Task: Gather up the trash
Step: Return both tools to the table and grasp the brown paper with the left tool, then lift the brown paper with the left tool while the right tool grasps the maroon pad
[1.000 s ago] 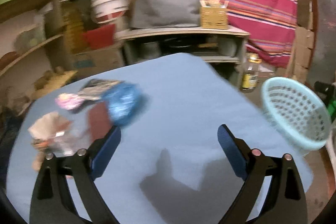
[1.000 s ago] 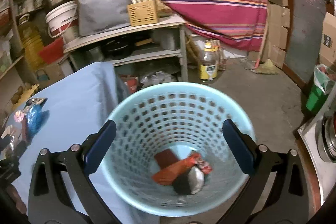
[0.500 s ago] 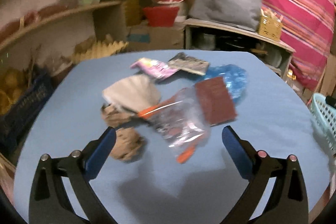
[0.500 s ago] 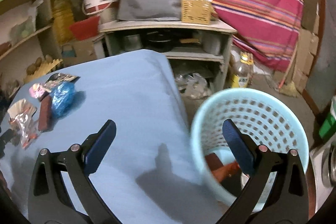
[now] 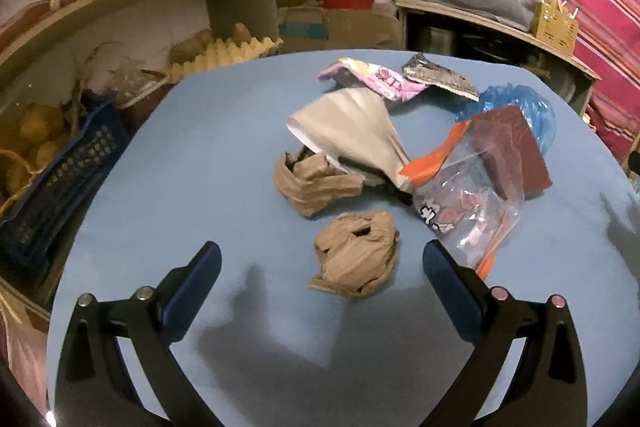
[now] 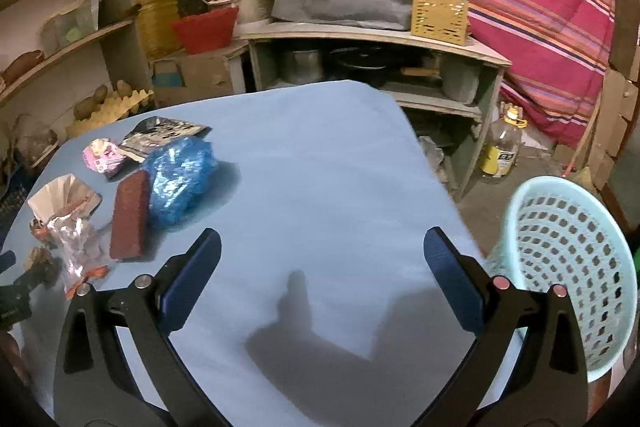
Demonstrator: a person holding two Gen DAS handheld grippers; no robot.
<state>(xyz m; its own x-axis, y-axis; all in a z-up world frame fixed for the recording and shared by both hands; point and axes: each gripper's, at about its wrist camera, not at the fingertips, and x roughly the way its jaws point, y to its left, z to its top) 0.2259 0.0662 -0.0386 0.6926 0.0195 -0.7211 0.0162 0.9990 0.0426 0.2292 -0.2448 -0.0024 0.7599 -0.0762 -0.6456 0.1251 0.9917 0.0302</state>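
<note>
- My left gripper (image 5: 318, 259) gapes empty over the crumpled brown paper ball (image 5: 355, 254); a second ago only bare cloth lay between its fingers.
- My right gripper (image 6: 322, 247), open too, has swung from above the basket (image 6: 568, 267) to bare blue tablecloth (image 6: 320, 163) left of it.
- Wrappers cluster just beyond the ball.

Two crumpled brown paper balls lie on the table: the nearer ball (image 5: 356, 259) sits between the fingers of the left claw (image 5: 318, 259), the farther ball (image 5: 314, 183) just beyond it. Beyond and to the right of that claw are one white paper cone (image 5: 348, 131), one clear zip bag (image 5: 466, 203), one maroon block (image 5: 512, 151), one blue plastic bag (image 5: 536, 107), one pink wrapper (image 5: 376, 79) and one dark wrapper (image 5: 440, 81). One pale blue basket (image 6: 568, 259) stands right of the right claw (image 6: 322, 251).
</note>
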